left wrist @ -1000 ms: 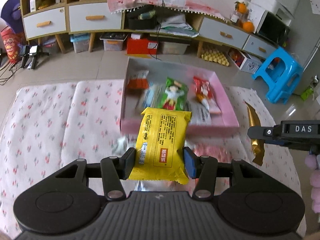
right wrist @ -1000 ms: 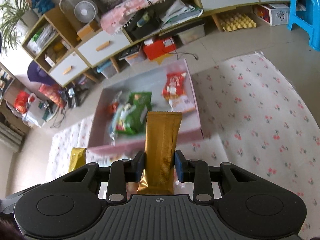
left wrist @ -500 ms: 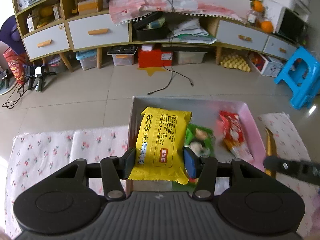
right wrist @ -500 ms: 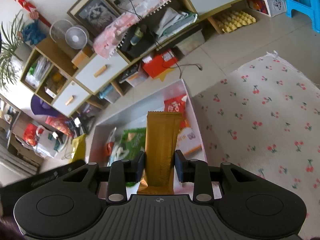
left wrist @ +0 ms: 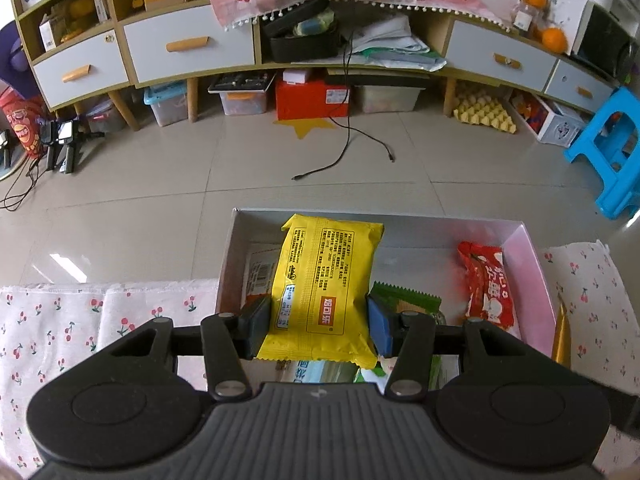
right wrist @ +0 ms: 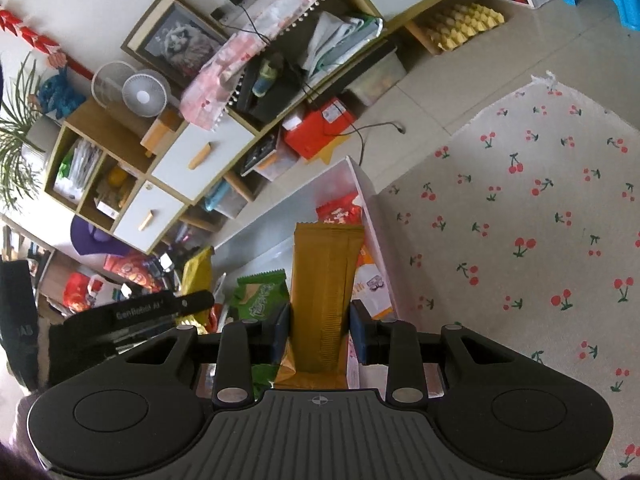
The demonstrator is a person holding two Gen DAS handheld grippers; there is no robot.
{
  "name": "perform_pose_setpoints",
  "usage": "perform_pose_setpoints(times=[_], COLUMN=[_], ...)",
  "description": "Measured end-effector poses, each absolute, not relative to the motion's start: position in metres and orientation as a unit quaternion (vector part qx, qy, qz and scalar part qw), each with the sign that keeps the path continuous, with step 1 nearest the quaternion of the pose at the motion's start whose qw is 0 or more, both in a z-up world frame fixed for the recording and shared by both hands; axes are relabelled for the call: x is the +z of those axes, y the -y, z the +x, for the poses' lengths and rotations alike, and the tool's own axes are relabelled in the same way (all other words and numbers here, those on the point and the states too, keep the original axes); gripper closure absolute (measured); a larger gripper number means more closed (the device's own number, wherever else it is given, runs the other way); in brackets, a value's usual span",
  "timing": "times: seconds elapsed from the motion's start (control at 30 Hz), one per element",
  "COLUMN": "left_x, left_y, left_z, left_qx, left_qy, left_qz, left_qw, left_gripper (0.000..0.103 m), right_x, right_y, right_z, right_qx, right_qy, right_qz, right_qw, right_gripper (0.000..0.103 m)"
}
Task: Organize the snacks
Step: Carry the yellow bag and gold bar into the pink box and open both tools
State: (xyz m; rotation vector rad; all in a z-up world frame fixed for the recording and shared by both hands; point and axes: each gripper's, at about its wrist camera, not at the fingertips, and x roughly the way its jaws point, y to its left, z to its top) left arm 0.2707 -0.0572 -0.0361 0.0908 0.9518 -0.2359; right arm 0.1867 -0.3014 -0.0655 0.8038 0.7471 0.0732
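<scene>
My left gripper [left wrist: 318,326] is shut on a yellow snack packet [left wrist: 324,288], which hangs over the left part of the pink box [left wrist: 532,256]. Inside the box lie a red packet [left wrist: 488,284], a green packet [left wrist: 404,300] and white ones. My right gripper [right wrist: 320,332] is shut on a long gold wafer packet [right wrist: 324,300], held over the right end of the same box [right wrist: 366,184]. The gold packet's edge [left wrist: 560,336] shows at the right of the left wrist view. The left gripper's arm [right wrist: 156,312] and its yellow packet [right wrist: 196,272] show at the left of the right wrist view.
The box sits at the far edge of a cherry-print cloth [right wrist: 540,208], [left wrist: 60,320]. Beyond it lie tiled floor [left wrist: 320,168] with a loose black cable [left wrist: 348,148], a low cabinet with drawers [left wrist: 188,48], storage bins and a blue stool [left wrist: 612,152].
Both grippers have moved forward over the pink box with their packets still gripped. The box now lies right under them, and the right gripper's view has rolled.
</scene>
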Motion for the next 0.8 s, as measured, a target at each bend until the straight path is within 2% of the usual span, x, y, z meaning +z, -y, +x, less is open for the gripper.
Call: perform_pose_setpoints(times=[0.2,0.23,0.3,0.33,0.47,0.7,0.8], left_x=[-0.035,-0.035,-0.031,-0.031,-0.027,-0.022,-0.018], left_y=[0.059,0.059,0.058,0.059,0.06,0.056,0.051], left_z=[0.272,0.271,0.27,0.271,0.267,0.253,0.243], left_qx=[-0.117,-0.118,-0.12,-0.123,-0.123,-0.119,-0.115], left_qy=[-0.454,-0.448,-0.44,-0.439,-0.436,-0.434,-0.433], left_qz=[0.042,0.041,0.037,0.037,0.052,0.055,0.054], left_qw=[0.882,0.885,0.889,0.889,0.89,0.891,0.893], left_gripper=[0.054,0.054,0.043,0.043,0.042,0.037,0.034], right_x=[-0.067,-0.066,-0.064,-0.063,-0.062,-0.054,-0.047], right_y=[0.295,0.294,0.294,0.295,0.299,0.297,0.296], right_z=[0.187,0.187,0.186,0.186,0.185,0.181,0.175], right_qx=[0.033,0.033,0.03,0.027,0.032,0.027,0.026], right_qy=[-0.359,-0.359,-0.354,-0.354,-0.353,-0.356,-0.35], right_qz=[0.374,0.372,0.37,0.373,0.39,0.377,0.372], right_qw=[0.855,0.856,0.859,0.857,0.85,0.855,0.859], right_gripper=[0.072,0.07,0.067,0.066,0.048,0.047,0.04])
